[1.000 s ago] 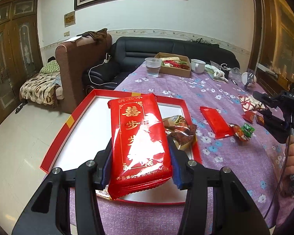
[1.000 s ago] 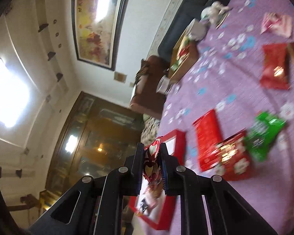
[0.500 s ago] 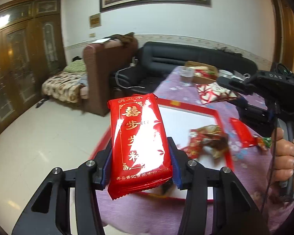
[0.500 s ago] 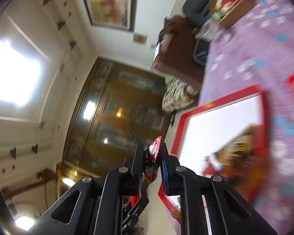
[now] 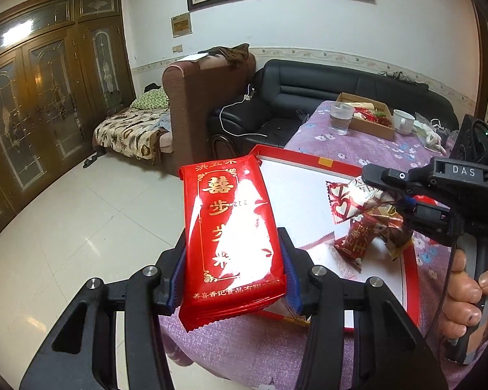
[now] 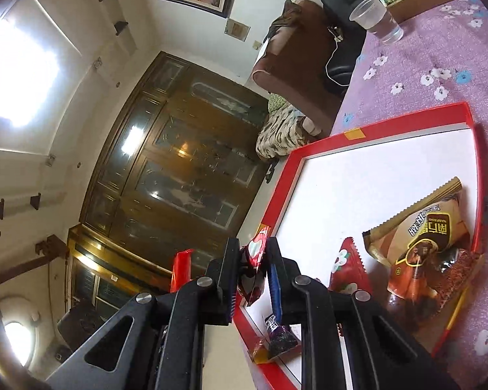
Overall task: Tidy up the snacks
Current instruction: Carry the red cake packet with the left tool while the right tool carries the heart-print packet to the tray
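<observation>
We hold the left gripper (image 5: 232,281) clamped on a long red snack pack (image 5: 231,237), poised over the red tray's (image 5: 310,160) near edge. At three o'clock our right gripper (image 6: 252,261) pinches a small heart-print packet (image 6: 253,266) above the tray, where a brown snack bag (image 6: 429,227) lies at its four o'clock.

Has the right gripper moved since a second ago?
Yes. In the left wrist view the right gripper, shut on a small snack, has come from the table's right side to over the red tray.
</observation>
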The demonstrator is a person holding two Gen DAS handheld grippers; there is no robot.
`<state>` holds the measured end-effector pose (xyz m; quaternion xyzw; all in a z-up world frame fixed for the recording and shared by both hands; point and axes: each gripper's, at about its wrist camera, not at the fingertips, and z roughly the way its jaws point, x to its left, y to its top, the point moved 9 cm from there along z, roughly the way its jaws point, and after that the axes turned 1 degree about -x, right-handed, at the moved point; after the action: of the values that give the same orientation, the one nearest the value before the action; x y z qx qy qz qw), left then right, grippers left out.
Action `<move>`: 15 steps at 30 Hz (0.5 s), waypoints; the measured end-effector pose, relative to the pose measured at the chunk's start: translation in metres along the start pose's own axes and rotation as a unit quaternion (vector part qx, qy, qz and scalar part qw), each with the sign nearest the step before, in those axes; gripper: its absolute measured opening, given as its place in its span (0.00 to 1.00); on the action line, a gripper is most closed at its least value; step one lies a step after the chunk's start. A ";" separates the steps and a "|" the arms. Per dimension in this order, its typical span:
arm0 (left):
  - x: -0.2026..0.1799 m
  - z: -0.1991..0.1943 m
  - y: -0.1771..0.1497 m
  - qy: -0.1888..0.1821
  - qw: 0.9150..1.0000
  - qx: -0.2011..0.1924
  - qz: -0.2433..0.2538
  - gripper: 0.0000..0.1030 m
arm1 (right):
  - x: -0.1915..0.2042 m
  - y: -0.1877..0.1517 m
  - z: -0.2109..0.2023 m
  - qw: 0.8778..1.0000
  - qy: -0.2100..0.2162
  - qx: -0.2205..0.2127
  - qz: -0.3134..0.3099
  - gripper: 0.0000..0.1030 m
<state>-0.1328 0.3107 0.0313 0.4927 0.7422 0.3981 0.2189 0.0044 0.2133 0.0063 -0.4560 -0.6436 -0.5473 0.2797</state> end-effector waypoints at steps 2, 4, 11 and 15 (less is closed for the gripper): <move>-0.002 -0.001 -0.001 0.002 1.000 0.002 0.002 0.46 | 0.000 0.001 -0.003 1.000 0.000 -0.002 -0.004 0.17; -0.002 -0.002 -0.001 0.005 1.000 0.002 0.003 0.46 | 0.002 0.002 -0.006 1.000 0.000 -0.004 -0.009 0.17; -0.007 -0.007 -0.001 0.010 1.000 0.000 0.006 0.46 | 0.013 -0.006 -0.007 0.999 -0.002 0.000 -0.035 0.17; -0.009 -0.007 -0.004 0.010 1.000 0.004 0.009 0.46 | 0.017 -0.008 -0.008 0.999 -0.003 0.002 -0.043 0.18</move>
<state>-0.1362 0.2990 0.0317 0.4961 0.7415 0.4021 0.2059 -0.0106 0.2106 0.0190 -0.4295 -0.6644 -0.5559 0.2549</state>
